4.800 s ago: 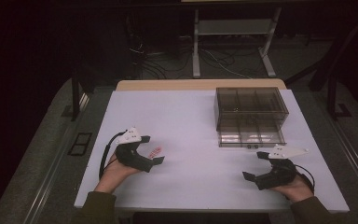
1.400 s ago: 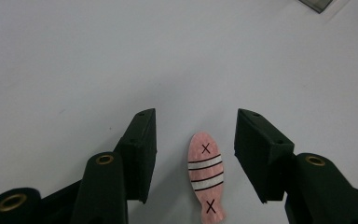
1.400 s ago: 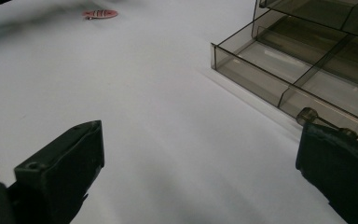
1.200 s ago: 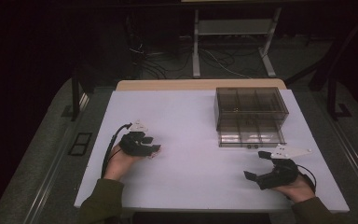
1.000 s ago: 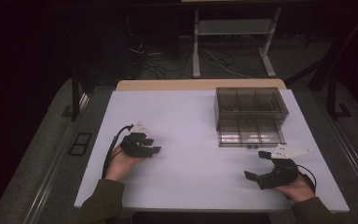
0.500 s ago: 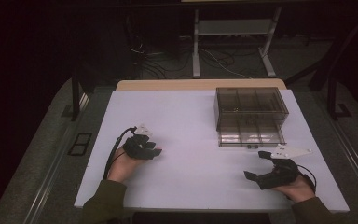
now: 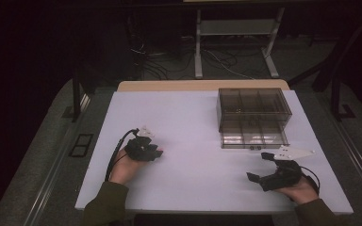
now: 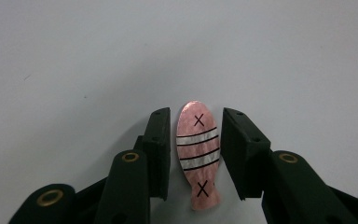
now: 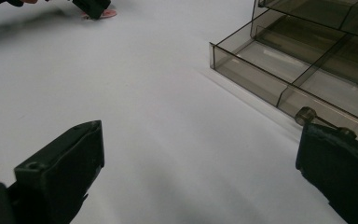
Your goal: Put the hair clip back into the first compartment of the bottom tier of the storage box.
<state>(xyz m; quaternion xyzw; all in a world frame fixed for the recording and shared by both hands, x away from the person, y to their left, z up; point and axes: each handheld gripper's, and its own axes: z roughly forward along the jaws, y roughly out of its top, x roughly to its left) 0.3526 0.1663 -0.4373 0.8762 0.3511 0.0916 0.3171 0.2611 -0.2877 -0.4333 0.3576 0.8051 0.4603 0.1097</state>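
Left gripper [image 8: 197,154], lower centre of its view: jaws have just been closing around a pink fish-shaped tag [image 8: 198,156] lying flat on the white table [image 7: 193,122], slim gaps remaining, lined up for pickup. Right gripper [image 7: 269,167], lower right of the high view: wide open, empty, waiting beside the smoked drawer organizer [image 7: 253,115].

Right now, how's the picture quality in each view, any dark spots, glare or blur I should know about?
High view: dim, the room beyond the table nearly black, the tabletop evenly lit. Left gripper view: bright and sharp, the pink fish crisp, with soft shadow under the jaws. Right gripper view: the near jaws are dark and soft, and the smoky plastic drawer box shows pale reflections.
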